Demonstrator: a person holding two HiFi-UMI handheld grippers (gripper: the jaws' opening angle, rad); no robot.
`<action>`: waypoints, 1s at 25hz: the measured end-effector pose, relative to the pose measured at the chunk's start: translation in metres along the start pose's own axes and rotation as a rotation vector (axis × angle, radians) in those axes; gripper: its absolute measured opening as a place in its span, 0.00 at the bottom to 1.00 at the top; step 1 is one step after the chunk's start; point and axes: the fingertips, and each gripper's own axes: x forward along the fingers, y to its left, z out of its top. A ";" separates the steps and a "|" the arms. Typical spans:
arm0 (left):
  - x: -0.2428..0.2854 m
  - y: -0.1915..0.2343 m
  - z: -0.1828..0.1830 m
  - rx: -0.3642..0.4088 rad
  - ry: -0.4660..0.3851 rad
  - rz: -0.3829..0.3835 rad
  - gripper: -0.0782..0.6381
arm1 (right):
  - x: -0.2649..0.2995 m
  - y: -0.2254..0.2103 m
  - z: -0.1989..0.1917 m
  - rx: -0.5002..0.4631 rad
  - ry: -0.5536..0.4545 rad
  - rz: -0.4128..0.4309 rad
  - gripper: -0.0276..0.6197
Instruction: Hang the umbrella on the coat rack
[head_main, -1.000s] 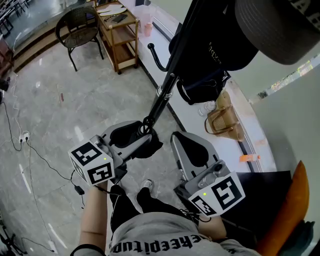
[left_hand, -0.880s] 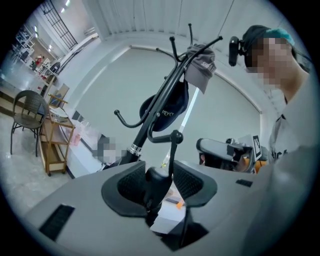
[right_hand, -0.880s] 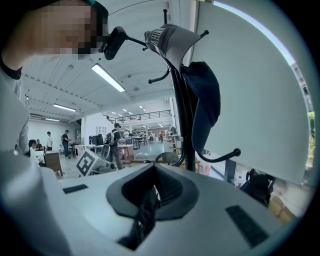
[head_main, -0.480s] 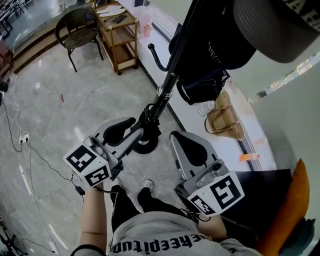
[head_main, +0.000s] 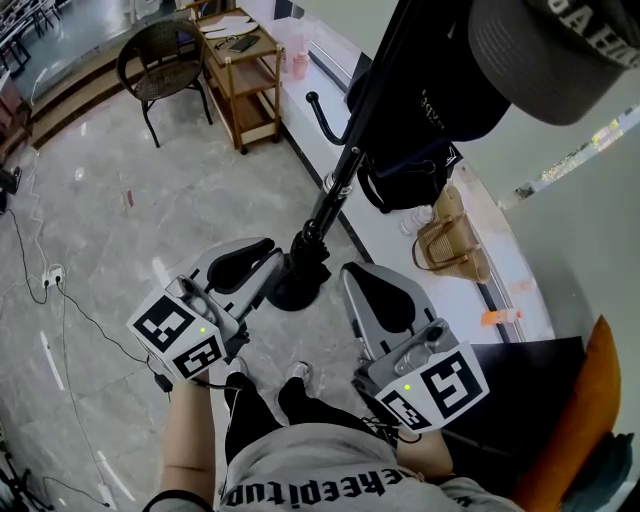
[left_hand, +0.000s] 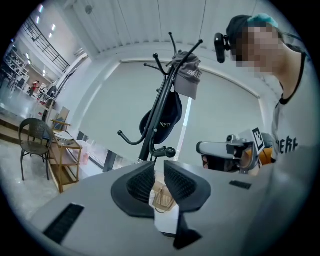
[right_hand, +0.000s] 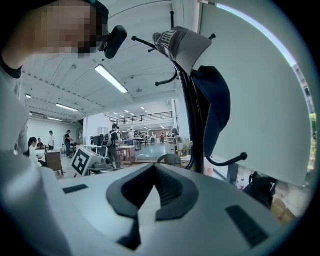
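A dark fabric bundle (head_main: 430, 95) hanging on the black metal coat rack (head_main: 340, 180), upper right and cut off by the frame's top, may be the umbrella; I cannot tell. The left gripper (left_hand: 159, 172) has its jaws closing on nothing, and the right gripper (right_hand: 154, 170) has its jaws together, empty.

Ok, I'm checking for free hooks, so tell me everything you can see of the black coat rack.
The black coat rack is a slim, metal-looking pole standing upright on a round black base on the pale marbled floor, beside a low white ledge. Curved arms with ball tips branch off it; one lower hook is bare. A grey cap sits on top and a dark bag hangs beneath.
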 end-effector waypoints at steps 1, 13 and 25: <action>-0.002 -0.001 0.002 0.009 0.000 0.002 0.20 | 0.000 0.002 0.001 -0.001 -0.003 0.001 0.06; -0.032 -0.011 0.028 0.109 0.018 0.019 0.15 | 0.007 0.036 0.020 -0.010 -0.047 -0.002 0.06; -0.058 -0.034 0.056 0.189 0.007 -0.003 0.15 | 0.007 0.065 0.035 -0.021 -0.100 -0.042 0.06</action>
